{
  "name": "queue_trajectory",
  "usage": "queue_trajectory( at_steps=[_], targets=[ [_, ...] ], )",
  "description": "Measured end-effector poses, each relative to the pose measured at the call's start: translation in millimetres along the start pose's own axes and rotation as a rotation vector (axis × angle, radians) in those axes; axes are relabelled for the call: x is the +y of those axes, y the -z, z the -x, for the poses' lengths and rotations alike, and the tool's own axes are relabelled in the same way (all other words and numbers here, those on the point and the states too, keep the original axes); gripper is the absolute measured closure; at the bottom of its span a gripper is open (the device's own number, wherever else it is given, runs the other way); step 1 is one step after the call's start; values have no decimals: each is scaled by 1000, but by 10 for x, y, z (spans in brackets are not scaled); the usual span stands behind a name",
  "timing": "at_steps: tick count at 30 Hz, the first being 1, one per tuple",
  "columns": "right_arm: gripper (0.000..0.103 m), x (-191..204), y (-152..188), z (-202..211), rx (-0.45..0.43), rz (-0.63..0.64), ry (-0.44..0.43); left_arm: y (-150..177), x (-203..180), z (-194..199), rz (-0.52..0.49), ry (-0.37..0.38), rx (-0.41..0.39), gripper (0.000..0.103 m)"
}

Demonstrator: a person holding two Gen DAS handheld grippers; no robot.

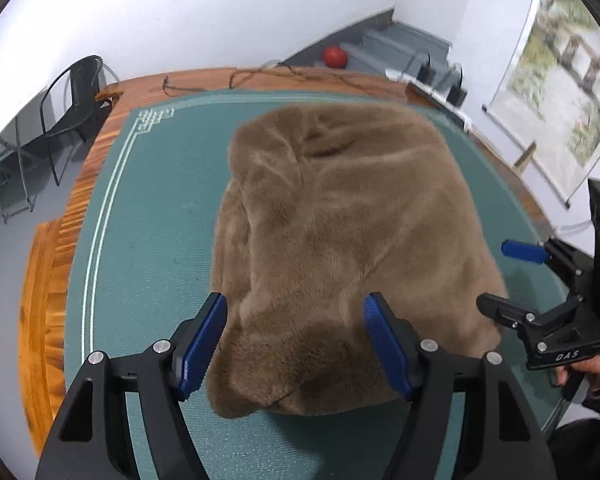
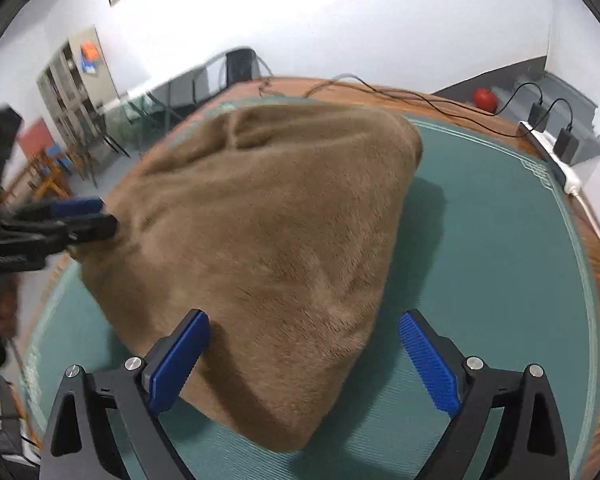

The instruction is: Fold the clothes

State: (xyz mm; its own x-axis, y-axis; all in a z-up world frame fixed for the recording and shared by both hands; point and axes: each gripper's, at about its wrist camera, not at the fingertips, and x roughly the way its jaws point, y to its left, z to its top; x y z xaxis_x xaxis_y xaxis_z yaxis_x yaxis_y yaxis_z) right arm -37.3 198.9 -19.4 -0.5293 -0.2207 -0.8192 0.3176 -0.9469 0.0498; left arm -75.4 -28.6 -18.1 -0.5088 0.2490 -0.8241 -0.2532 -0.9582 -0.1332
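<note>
We see the brown plush garment [image 1: 340, 240] lying folded in a thick bundle on the green mat [image 1: 148, 208] in the middle of the desk [image 1: 48, 280], likely kept central so both tools reach its near edge. The left gripper [image 1: 296, 344] straddles the near hem, jaws apart, pads not pressing. The right gripper [image 2: 304, 364] has jaws wide apart over the near right corner, holding nothing. Its body reads "DAS".

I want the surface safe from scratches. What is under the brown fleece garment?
A green mat lies under the brown fleece garment, showing all round it, on a wooden table. Whatever sits directly beneath the bundle is covered and cannot be seen.
</note>
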Motion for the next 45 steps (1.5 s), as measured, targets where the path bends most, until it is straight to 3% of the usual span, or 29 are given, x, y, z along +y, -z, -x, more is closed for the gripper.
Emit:
queue_trajectory(
  at_steps=[10, 16, 34, 45],
  targets=[
    [5, -25, 73, -165, 43, -31, -23, 113, 79, -234, 106, 13, 58, 23],
    [4, -115, 86, -214, 64, -82, -59, 96, 47, -227, 86, -6, 68, 23],
    [1, -117, 94, -225, 65, -101, -60, 51, 23, -222, 51, -27, 83, 22],
    [1, -261, -29, -122, 27, -139, -126, -142, 329, -45, 195, 81, 31, 22]
  ],
)
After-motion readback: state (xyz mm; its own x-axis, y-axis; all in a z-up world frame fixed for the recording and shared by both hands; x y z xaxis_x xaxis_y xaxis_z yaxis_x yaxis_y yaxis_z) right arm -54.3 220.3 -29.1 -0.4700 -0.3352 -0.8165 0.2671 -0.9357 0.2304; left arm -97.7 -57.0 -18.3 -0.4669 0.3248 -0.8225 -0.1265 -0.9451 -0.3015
